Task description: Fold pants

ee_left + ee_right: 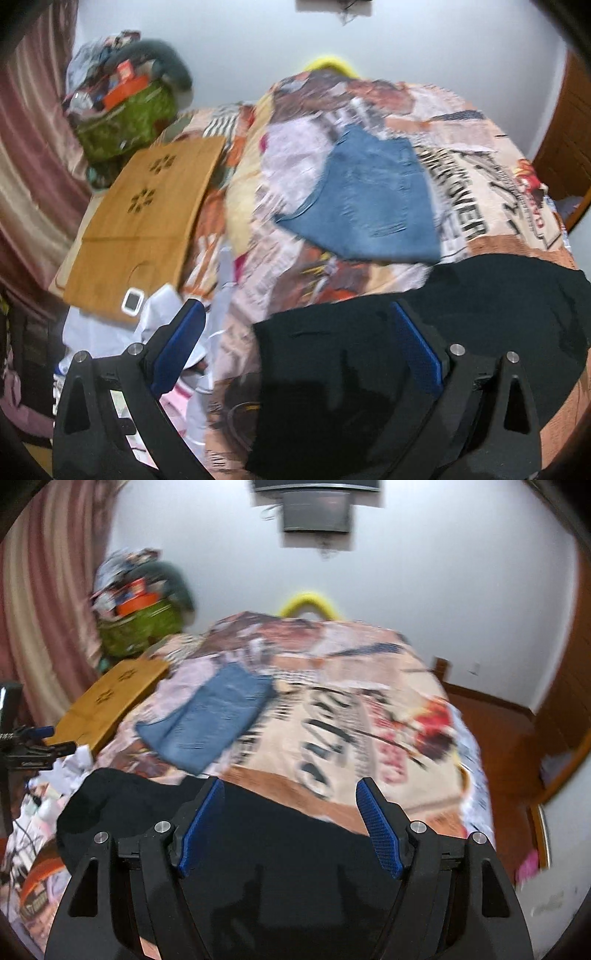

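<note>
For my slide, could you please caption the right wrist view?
Open right tool over black pants on a bed, folded jeans beyond.

Only readable text: big black block letters on the bedspread [480, 155], looks like "...OVER" [465, 206], just right of the folded denim, toward the bed's right edge. Right wrist view shows the same lettering [325, 738] too blurred to read. Red print [532, 192] near the right edge: illegible.

light: even, dim indoor; blur: motion smear throughout; edges: fisheye bending, dark corners
</note>
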The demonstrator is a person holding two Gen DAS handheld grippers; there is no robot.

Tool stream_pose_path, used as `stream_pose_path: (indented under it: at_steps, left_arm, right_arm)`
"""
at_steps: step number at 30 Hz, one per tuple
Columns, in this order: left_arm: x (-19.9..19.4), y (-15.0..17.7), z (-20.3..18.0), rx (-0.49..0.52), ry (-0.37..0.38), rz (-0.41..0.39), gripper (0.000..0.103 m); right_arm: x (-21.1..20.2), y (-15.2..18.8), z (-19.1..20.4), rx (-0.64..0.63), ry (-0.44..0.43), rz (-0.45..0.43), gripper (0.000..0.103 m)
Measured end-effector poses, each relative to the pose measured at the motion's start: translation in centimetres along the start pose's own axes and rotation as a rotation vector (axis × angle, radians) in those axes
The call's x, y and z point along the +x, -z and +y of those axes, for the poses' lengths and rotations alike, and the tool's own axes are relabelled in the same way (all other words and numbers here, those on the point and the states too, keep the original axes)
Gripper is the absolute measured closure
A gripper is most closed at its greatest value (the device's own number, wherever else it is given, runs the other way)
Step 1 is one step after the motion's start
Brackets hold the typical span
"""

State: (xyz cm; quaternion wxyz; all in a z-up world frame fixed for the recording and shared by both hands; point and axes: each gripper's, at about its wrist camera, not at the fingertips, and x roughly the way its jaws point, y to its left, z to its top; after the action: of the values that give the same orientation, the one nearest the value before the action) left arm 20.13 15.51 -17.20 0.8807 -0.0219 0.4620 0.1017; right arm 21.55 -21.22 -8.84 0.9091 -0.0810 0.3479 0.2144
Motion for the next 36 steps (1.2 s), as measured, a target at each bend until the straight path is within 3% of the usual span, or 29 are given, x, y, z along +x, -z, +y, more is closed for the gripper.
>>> stream_pose_path:
  at_steps: [4, 12, 19, 20, 23, 26, 28, 30, 33, 34, 36]
  left_arm:
    - [1.9, 1.0, 2.6, -0.019, -0.027, 0.046, 0.003]
    - [7.6, 3.2, 3.9, -0.071, 0.043, 0.192, 0.003]
    - [10.0, 3.1, 2.5, -0.029, 0.104, 0.206, 0.005]
    - [10.4, 3.0, 2.4, -0.028, 0.118, 0.212, 0.011]
    - [11.1, 3.2, 1.7, -0.016, 0.161, 0.240, 0.026]
    - [11.5, 3.8, 0.8, -0.018, 0.245, 0.260, 0.034]
    - [11.4, 4.3, 0.3, 0.002, 0.236, 0.253, 0.038]
    - [10.8, 4.7, -0.1, 0.022, 0.227, 0.235, 0.046]
    - [9.6, 4.9, -0.2, 0.029, 0.188, 0.190, 0.059]
    - [9.1, 4.9, -0.3, 0.037, 0.161, 0.170, 0.072]
    - [8.3, 4.8, -0.4, 0.062, 0.105, 0.137, 0.078]
  right_arm:
    - [3.7, -1.3, 3.7, -0.083, -0.070, 0.048, 0.026]
    - [13.0, -1.1, 9.5, -0.195, -0.196, 0.258, 0.026]
    - [18.9, -1.5, 11.5, -0.233, -0.238, 0.383, 0.028]
    - [19.8, -1.5, 11.7, -0.235, -0.249, 0.404, 0.028]
    - [21.7, -1.0, 12.2, -0.255, -0.269, 0.477, 0.042]
    - [23.5, 0.0, 12.7, -0.262, -0.293, 0.563, 0.059]
    - [24.4, 0.9, 13.2, -0.288, -0.301, 0.622, 0.071]
    - [24.6, 1.4, 13.6, -0.304, -0.294, 0.628, 0.077]
    - [24.0, 1.5, 14.1, -0.331, -0.289, 0.599, 0.086]
    - [23.7, 1.5, 14.4, -0.347, -0.282, 0.586, 0.090]
    - [22.7, 1.7, 15.2, -0.397, -0.252, 0.537, 0.092]
